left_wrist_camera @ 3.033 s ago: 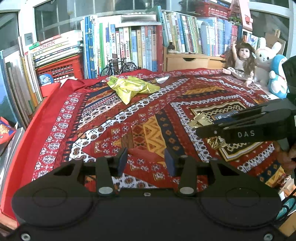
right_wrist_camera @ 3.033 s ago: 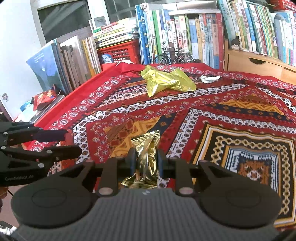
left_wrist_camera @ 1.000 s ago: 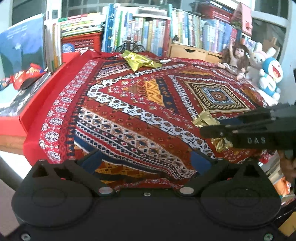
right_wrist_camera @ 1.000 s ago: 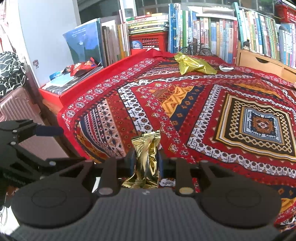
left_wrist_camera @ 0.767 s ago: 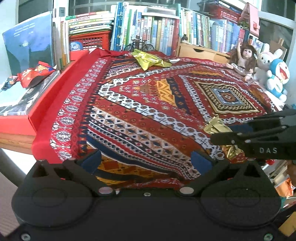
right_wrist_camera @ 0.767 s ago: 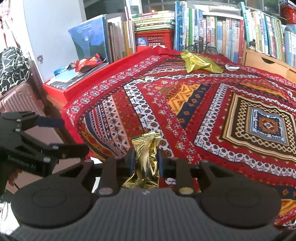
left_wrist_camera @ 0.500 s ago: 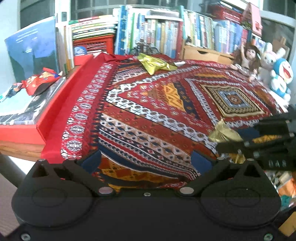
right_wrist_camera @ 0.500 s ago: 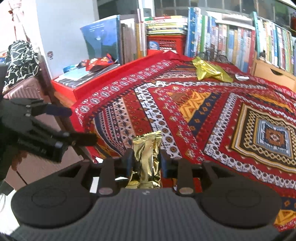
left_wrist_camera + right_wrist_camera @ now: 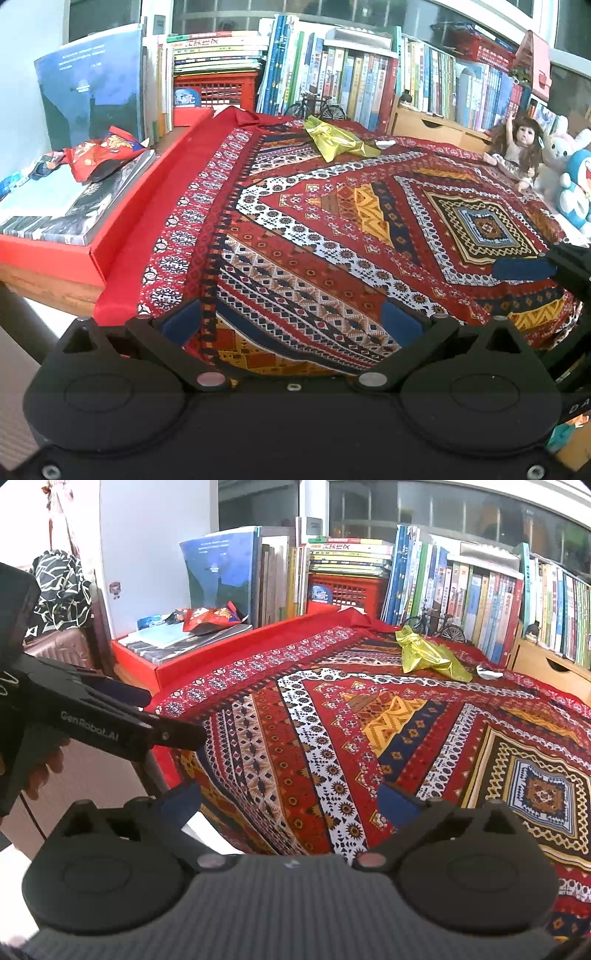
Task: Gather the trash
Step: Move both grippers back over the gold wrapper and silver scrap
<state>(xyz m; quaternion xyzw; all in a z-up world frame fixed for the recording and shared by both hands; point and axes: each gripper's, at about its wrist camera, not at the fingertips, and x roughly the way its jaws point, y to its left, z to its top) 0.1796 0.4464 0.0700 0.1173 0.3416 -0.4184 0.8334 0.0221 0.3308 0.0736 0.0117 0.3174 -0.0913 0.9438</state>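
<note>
Gold wrapper gone from my right gripper (image 9: 290,799): it sat pinched between the pads a second ago, now the jaws are opening, spread wide, nothing between them, and I can't see where it landed — presumably off the near cloth edge, below view. Left gripper (image 9: 291,321) is spread wide too, empty, hanging off the near-left corner of the cloth (image 9: 332,236). Next target as I read it: yellow bag (image 9: 430,657), crumpled at the far end of the cloth just in front of the books (image 9: 461,590) and the toy bike (image 9: 434,626). It lies ahead and a bit right of both grippers, well apart from them; long axis runs roughly left-right, slanting toward the near right. Small white scrap (image 9: 487,672) sits just beside its right end. Red wrapper (image 9: 105,151) sits on the magazines in the red box (image 9: 55,254), left of the cloth, nearer my left gripper. Cloth between grippers and bag is bare, so the approach is open; tight room only behind the bag, where the bike and books crowd it. Doll (image 9: 519,147) and plush toys line the far right edge, out of the path.
</note>
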